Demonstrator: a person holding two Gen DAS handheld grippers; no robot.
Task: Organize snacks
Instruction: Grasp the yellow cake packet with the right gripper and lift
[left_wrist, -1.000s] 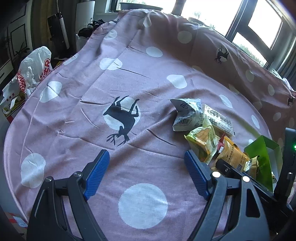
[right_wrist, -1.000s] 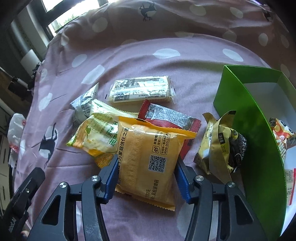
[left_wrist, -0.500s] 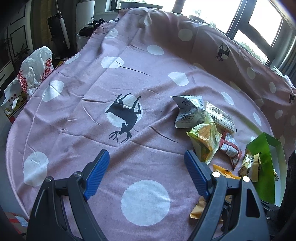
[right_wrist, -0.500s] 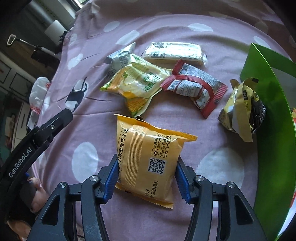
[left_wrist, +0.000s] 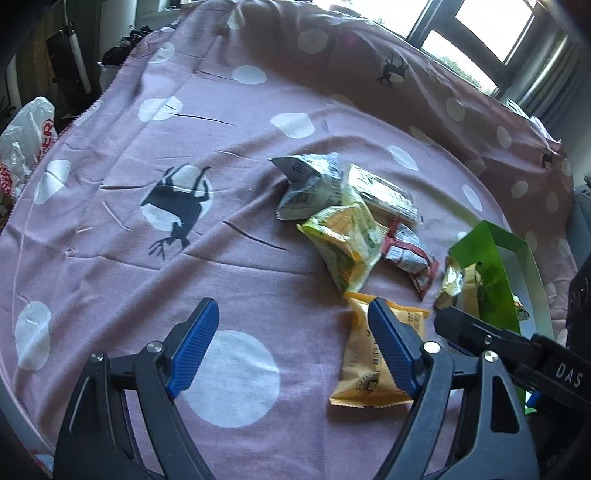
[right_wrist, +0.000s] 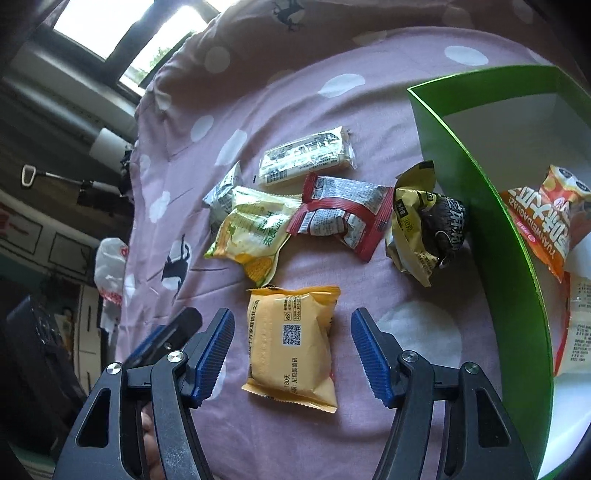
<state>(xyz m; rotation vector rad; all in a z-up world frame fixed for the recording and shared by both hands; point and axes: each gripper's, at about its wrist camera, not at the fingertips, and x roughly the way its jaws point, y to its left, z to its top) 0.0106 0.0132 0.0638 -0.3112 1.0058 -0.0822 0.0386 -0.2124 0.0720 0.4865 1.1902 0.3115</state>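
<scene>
1. The step in hand looks like a release: the right gripper (right_wrist: 291, 349) hangs over the orange packet (right_wrist: 291, 343), its jaws opening, the blue pads clear of the wrapper on both sides. The packet lies flat on the pink dotted cloth (right_wrist: 332, 122), between the fingers but not pressed by them.

2. The left gripper (left_wrist: 291, 345) stands wide and empty over a white dot of the cloth – nothing lies between its pads. In its view the orange packet (left_wrist: 369, 354) sits just behind its right-hand finger.

3. The other loose snacks lie in a cluster beyond the orange one: a yellow-green corn packet (right_wrist: 255, 236), a red-edged packet (right_wrist: 340, 214), a long pale bar (right_wrist: 306, 157), a silver-grey pouch (right_wrist: 221, 192) partly under the corn packet, and a crumpled gold-and-black bag (right_wrist: 424, 225) touching the outer wall of the green box (right_wrist: 491, 236).

4. The green box is open-topped with a white inside. It holds an orange-red packet (right_wrist: 543, 218) and a pale packet (right_wrist: 580, 325) below it – the rest of its floor is cut off by the frame edge.

5. My judgement: the sorting is at an early stage, with most snacks outside the box. The next move calls for picking a loose packet, closing squarely across its short sides, and lifting it above the green wall before letting go.
</scene>
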